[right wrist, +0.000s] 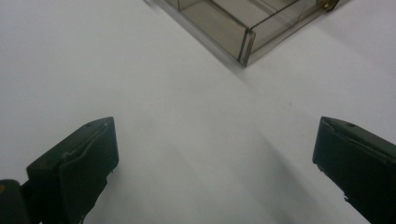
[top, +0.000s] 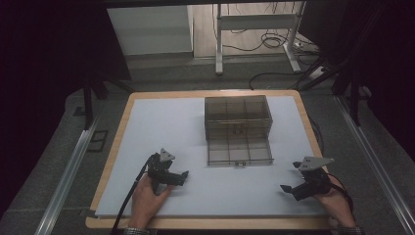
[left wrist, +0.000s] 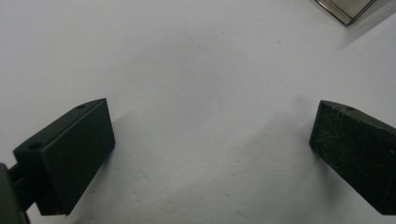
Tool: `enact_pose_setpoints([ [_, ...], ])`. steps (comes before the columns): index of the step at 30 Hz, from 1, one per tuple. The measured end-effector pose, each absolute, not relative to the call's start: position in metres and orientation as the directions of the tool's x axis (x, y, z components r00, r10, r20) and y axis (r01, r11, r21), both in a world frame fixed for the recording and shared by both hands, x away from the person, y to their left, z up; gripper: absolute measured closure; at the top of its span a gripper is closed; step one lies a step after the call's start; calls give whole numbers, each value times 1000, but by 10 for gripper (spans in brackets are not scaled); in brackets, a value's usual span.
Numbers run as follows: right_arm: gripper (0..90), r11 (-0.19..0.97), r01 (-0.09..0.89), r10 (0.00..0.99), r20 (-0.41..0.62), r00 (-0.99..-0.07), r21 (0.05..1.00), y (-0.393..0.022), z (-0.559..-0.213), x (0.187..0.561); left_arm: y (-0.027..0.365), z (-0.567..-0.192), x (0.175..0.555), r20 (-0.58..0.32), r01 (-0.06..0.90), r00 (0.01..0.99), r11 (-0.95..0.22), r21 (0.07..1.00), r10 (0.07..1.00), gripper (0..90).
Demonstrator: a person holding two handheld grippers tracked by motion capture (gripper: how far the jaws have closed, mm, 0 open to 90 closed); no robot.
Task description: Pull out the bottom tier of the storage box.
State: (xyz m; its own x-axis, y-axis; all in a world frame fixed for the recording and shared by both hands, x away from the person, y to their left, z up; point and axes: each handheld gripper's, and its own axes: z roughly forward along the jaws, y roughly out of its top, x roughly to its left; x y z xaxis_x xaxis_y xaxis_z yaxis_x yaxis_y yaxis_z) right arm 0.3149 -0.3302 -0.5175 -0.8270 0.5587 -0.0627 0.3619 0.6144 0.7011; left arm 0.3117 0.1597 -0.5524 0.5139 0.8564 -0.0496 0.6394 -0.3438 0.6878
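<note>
A smoky clear plastic compartment box (top: 238, 128) sits mid-table with its lid folded forward and flat on the white mat. A corner of it appears in the right gripper view (right wrist: 243, 28) and a sliver in the left gripper view (left wrist: 345, 9). My left gripper (top: 182, 176) rests near the front left of the mat, held by a hand, its jaws wide apart with nothing between them (left wrist: 210, 140). My right gripper (top: 288, 190) lies at the front right, also open and empty (right wrist: 215, 154). Both sit short of the box.
The white mat (top: 161, 122) covers a wooden table (top: 122, 122). Beyond the table stand a desk frame (top: 254, 29) and loose cables (top: 274, 41) on the floor. Metal rails (top: 68, 171) run along both sides.
</note>
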Motion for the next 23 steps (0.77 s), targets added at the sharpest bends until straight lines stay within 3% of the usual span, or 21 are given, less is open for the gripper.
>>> enact_pose_setpoints([
  [23,0,609,392,578,-46,-815,690,-333,-530,312,160,-552,312,-49,639,514,-345,688,856,0],
])
